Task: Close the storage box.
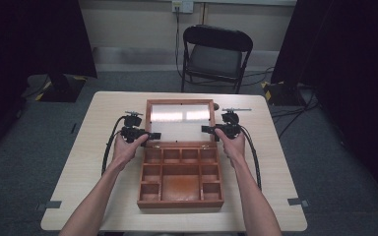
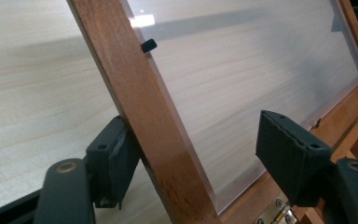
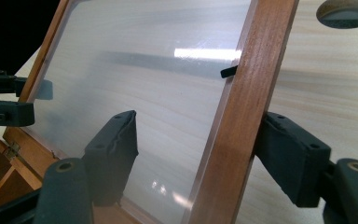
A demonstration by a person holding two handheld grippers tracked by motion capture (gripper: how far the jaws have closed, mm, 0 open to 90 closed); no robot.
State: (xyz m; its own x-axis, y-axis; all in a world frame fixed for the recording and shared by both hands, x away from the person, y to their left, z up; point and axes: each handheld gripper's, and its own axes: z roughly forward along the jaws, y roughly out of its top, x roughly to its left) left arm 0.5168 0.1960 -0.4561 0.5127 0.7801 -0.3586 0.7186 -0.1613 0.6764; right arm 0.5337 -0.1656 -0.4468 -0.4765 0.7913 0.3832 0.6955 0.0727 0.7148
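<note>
Light wood worktop [image 1: 78, 162] carries an open wooden compartment box [image 1: 180, 177], sitting mid-worktop toward the near edge, dividers visible, compartments look bare. Its hinged lid [image 1: 179, 120] stands up behind the box, tilted back: a wood frame around a clear panel, brass hinges along the bottom edge. Left hand-held gripper [image 1: 150, 135] is at the lid's left frame rail, low down near the hinge side; right hand-held gripper [image 1: 207, 130] is at the right frame rail at much the same height, so the lid sits between the two. In the left gripper view the rail [image 2: 156, 126] runs between the jaws, the outer pad [image 2: 116, 161] touching the wood, the inner jaw standing off over the clear panel with a gap, so the jaws are apart, not clamped. In the right gripper view the rail [image 3: 242, 116] is also between the jaws, the outer pad [image 3: 289, 156] right against the wood, the inner one over the panel clear of the rail; not pinching either. A black folding chair [image 1: 216, 54] stands beyond the worktop on grey floor.
</note>
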